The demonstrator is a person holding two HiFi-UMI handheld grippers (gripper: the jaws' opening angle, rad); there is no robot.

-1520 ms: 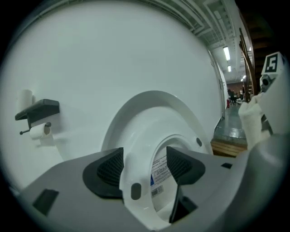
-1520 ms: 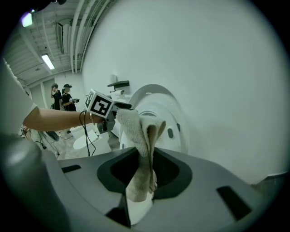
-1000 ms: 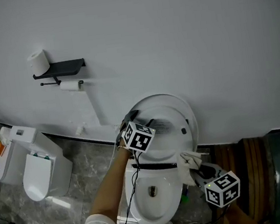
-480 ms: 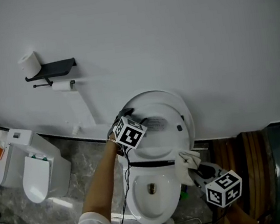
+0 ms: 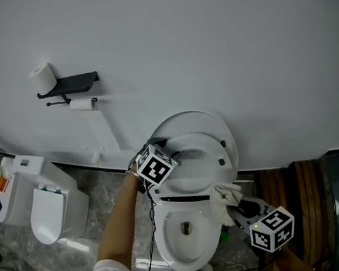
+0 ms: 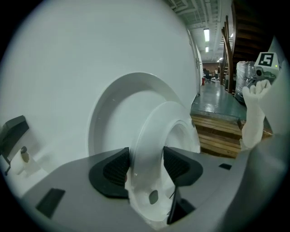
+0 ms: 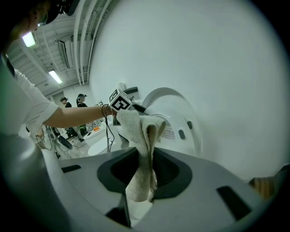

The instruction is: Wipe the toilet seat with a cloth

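The white toilet stands against the wall with its lid raised. The seat ring tilts a little forward of the lid. My left gripper reaches the seat's left edge; in the left gripper view the seat rim fills the gap of the left gripper. Its jaws are closing, and both pads lie against the rim. My right gripper hovers at the bowl's right side, shut on a folded off-white cloth. The cloth sticks up out of the right gripper.
A black shelf with a paper roll hangs on the wall at left, with a second roll beneath it. A white bin stands on the marble floor to the left. Wooden boards lie to the toilet's right.
The seat ring has tipped forward off the lid with my left gripper at its left edge. The right gripper and cloth have hardly moved.
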